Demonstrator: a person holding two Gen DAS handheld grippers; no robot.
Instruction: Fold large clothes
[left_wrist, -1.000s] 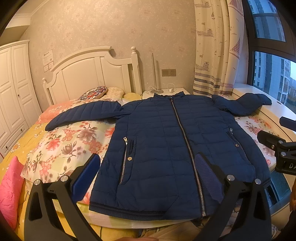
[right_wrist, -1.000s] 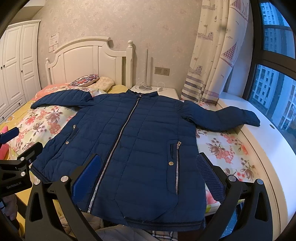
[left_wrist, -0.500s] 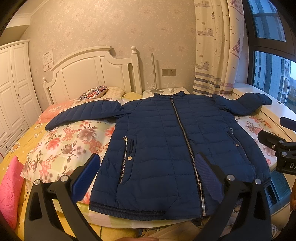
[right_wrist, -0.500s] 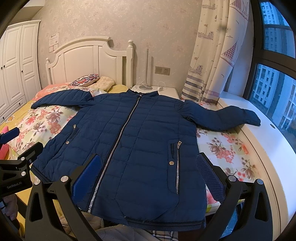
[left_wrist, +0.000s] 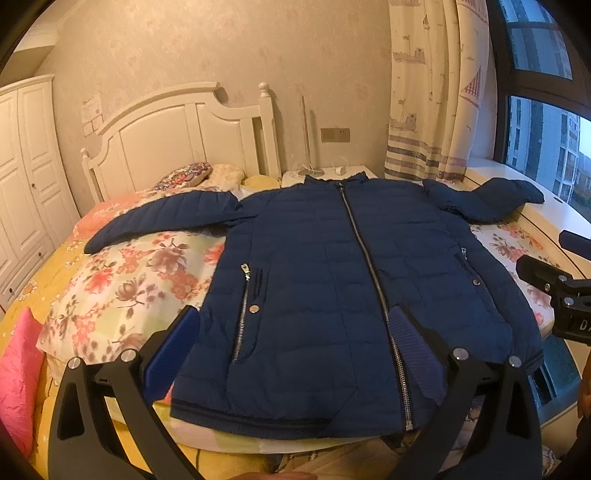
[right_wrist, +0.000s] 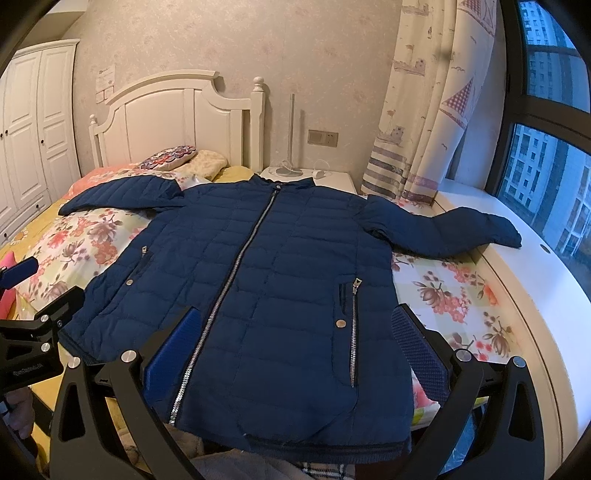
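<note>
Navy quilted jacket (left_wrist: 332, 295) lies flat, front up, on floral bedspread (left_wrist: 122, 291), hem toward both tongs, collar toward headboard (left_wrist: 177, 136). Left gripper (left_wrist: 295, 350): jacket directly ahead; left blue pad (left_wrist: 170, 354) sits over the jacket's hem corner and bedspread edge, right pad (left_wrist: 413, 354) over the zip area near the hem. Right gripper (right_wrist: 295, 350): jacket likewise ahead, fingers bracketing the lower front panel w/ the pocket zip (right_wrist: 352, 332) between them. Jacket condition: zipped full length, silver centre zip (left_wrist: 373, 288) runs hem to collar; two zipped pockets w/ snap studs; ribbed hem band; both sleeves spread out sideways, left-hand one across the bedspread toward pillows (left_wrist: 188, 175), right-hand one draped onto the white window ledge (right_wrist: 524, 280). Surface fairly smooth, minor puckers. Tongs: both sets spread wide, nothing between the pads, no cloth pinched. Whether pads hover above or graze the fabric can't be confirmed – fisheye angle poor; appears approx. clear. Each gripper's black frame shows at the edge of the other's view.
</note>
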